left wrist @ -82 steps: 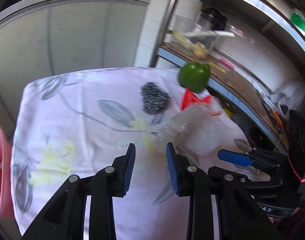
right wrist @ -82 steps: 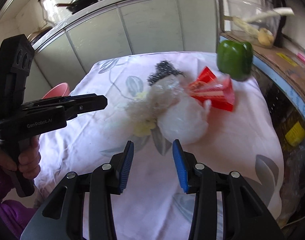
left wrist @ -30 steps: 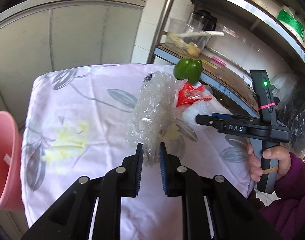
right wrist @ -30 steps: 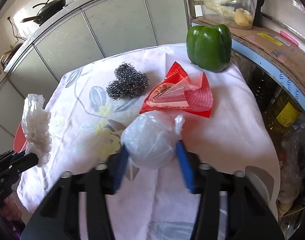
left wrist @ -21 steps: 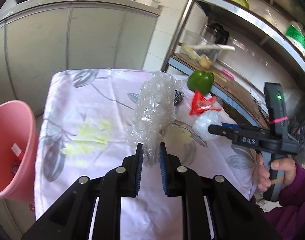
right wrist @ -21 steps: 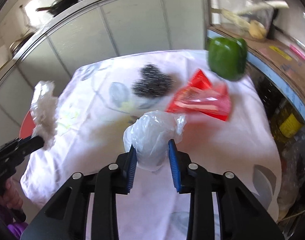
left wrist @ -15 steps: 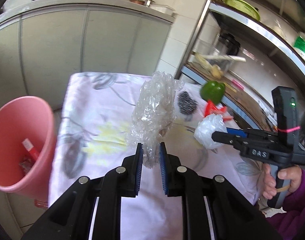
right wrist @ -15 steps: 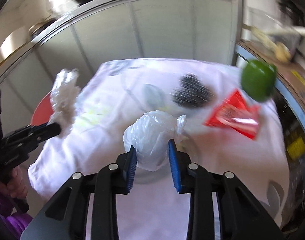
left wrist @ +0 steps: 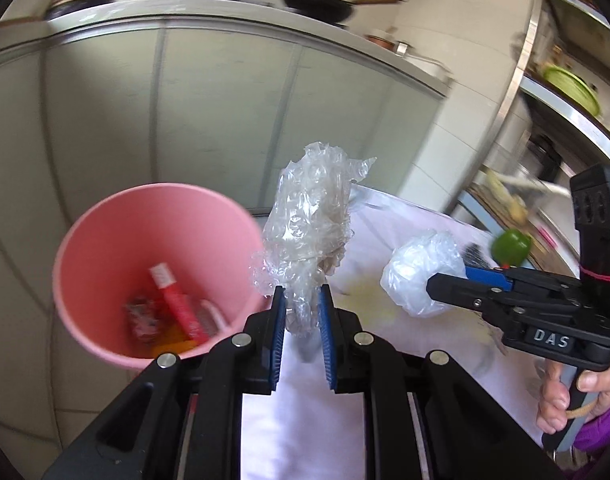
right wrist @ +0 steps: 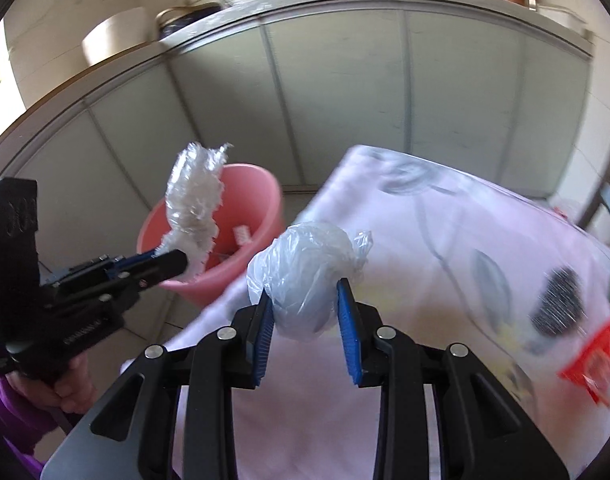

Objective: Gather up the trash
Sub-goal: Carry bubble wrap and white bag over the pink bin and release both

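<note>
My left gripper [left wrist: 301, 308] is shut on a crumpled clear bubble wrap [left wrist: 311, 216] and holds it up beside the rim of a pink bin [left wrist: 105, 240]. The bin holds a red wrapper [left wrist: 179, 304] and other scraps. My right gripper [right wrist: 307, 312] is shut on a white plastic bag ball [right wrist: 305, 276], held above the table's left edge. In the right wrist view the left gripper [right wrist: 173, 262] and its bubble wrap [right wrist: 193, 204] hang over the bin [right wrist: 261, 196]. In the left wrist view the right gripper [left wrist: 445, 284] holds the bag ball [left wrist: 421, 276].
The table with a floral cloth [right wrist: 445, 240] carries a steel scourer [right wrist: 559, 304], a red snack wrapper [right wrist: 593, 368] and a green pepper [left wrist: 511, 246]. Grey cabinet doors [left wrist: 185, 120] stand behind the bin. A metal shelf [left wrist: 565, 92] is at the right.
Both grippers have swung left toward the pink bin with their trash in them. The bin now fills the left of the left wrist view and has come into the right wrist view.
</note>
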A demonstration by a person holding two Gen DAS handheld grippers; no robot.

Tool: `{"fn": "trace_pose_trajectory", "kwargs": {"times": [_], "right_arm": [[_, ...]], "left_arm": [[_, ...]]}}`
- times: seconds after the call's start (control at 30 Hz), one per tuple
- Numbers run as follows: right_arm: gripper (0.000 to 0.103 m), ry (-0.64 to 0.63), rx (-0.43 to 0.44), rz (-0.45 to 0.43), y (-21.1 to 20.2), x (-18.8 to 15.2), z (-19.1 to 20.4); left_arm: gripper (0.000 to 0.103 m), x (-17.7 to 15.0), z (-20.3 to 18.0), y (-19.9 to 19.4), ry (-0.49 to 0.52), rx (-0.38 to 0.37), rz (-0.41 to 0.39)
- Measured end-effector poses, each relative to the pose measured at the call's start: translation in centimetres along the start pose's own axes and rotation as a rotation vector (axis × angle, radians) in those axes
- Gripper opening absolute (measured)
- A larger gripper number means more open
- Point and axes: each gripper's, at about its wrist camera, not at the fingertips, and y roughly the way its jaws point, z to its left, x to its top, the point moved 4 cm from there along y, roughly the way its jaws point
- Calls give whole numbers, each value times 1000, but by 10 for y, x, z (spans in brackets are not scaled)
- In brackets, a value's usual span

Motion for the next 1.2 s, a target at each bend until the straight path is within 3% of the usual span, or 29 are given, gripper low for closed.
{"fn": "trace_pose_trajectory", "kwargs": {"times": [0.37, 0.6, 1.0, 1.2], "right_arm": [[31, -81, 109, 28, 60, 39, 55], [31, -78, 133, 77, 97, 43, 72], [32, -85, 123, 106, 120, 46, 80], [45, -76, 138, 115, 125, 48, 83]], "left_arm": [[16, -7, 77, 5, -164, 184, 16], [16, -14, 92, 19, -210, 227, 55], [21, -22, 99, 32, -245, 255, 84], [30, -21, 105, 30, -256, 275, 83]]}}
